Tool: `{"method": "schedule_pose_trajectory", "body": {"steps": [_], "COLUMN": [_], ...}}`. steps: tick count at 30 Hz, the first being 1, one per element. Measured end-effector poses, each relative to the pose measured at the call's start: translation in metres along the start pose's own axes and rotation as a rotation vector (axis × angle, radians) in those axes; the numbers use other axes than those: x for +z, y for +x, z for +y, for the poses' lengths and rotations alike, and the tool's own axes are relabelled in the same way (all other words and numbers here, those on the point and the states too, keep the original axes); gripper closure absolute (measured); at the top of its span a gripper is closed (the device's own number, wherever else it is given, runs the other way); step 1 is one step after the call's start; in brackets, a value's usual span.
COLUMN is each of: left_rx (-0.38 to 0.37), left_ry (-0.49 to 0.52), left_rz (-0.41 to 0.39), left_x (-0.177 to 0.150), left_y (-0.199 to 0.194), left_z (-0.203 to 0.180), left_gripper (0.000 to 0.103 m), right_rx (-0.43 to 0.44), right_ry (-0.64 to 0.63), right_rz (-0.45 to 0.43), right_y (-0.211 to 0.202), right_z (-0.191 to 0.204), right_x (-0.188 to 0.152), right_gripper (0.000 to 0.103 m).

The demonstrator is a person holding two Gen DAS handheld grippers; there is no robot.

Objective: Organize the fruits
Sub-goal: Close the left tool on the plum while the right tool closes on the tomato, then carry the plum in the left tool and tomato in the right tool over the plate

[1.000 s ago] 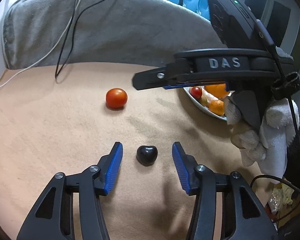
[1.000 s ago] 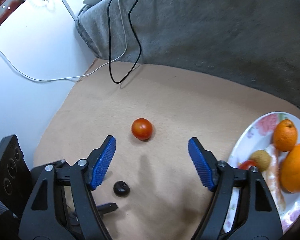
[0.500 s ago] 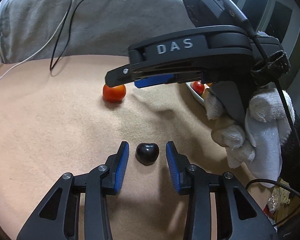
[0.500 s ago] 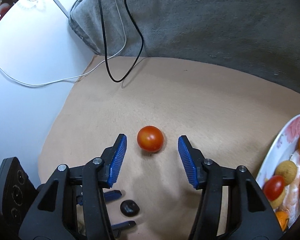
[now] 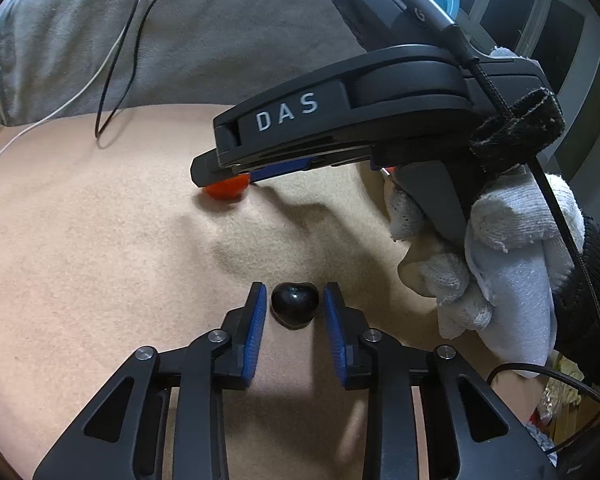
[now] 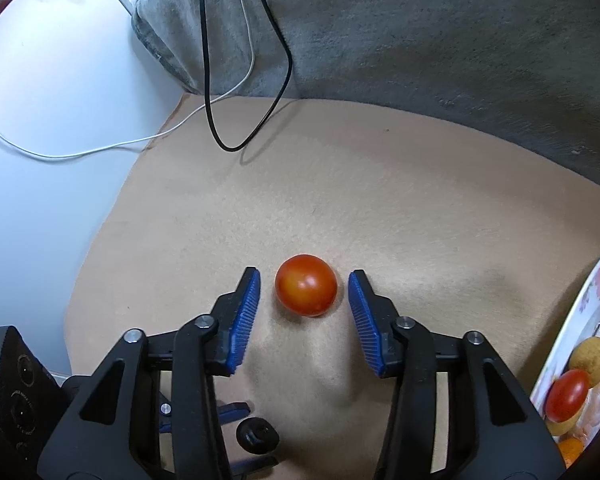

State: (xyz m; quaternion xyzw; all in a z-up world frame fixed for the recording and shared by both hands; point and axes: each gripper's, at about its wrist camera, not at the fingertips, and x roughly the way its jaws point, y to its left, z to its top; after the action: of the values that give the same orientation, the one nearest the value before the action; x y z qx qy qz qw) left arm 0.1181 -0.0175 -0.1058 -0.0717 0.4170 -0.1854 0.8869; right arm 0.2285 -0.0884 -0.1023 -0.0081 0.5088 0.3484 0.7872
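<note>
- Dark cherry (image 5: pixel 295 310) lies on the tan cloth (image 5: pixel 100 260), right between the blue pads (image 5: pixel 256 332) of the left gripper (image 5: pixel 294 300). The jaws have just been closing in from a wide spread; the pads now sit almost against the fruit's sides, a sliver of gap showing at each, so I cannot tell whether they truly grip it.
- Red tomato (image 6: pixel 306 285) sits further out on the cloth, at about 11 o'clock from the cherry in the left wrist view. The right gripper (image 6: pixel 304 292) has come over it and now straddles it; a second ago the tomato lay beyond the fingertips.
- Its jaws have just been narrowing, yet clear cloth shows on both sides of the tomato: released, not gripping.
- A gloved hand (image 5: pixel 500 264) holds the right gripper.
- The flowered plate (image 6: pixel 592 300) of fruit sits at 3 o'clock from the tomato.
- A grey blanket (image 6: pixel 420 40) with cables (image 6: pixel 208 80) lies at the far edge.
</note>
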Motion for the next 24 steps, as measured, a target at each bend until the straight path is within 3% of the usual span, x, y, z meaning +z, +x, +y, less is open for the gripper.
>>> {"method": "schedule_pose_trajectory", "body": {"steps": [3, 7, 24], "left_rx": [0.003, 0.005, 0.011], "left_ry": [0.004, 0.004, 0.001], "left_rz": [0.004, 0.005, -0.020], "left_x": [-0.002, -0.005, -0.002], "left_y": [0.002, -0.001, -0.005], "left_z": [-0.005, -0.011, -0.005], "left_gripper": [0.080, 0.080, 0.081], "right_rx": [-0.006, -0.019, 0.000], "right_ry": [-0.007, -0.015, -0.006], "right_rz": [0.003, 0.011, -0.029], "right_y": [0.002, 0.005, -0.019], "right_z": [0.001, 0.002, -0.006], "right_x": [0.001, 0.001, -0.008], "right_gripper": [0.059, 0.068, 0.069]}}
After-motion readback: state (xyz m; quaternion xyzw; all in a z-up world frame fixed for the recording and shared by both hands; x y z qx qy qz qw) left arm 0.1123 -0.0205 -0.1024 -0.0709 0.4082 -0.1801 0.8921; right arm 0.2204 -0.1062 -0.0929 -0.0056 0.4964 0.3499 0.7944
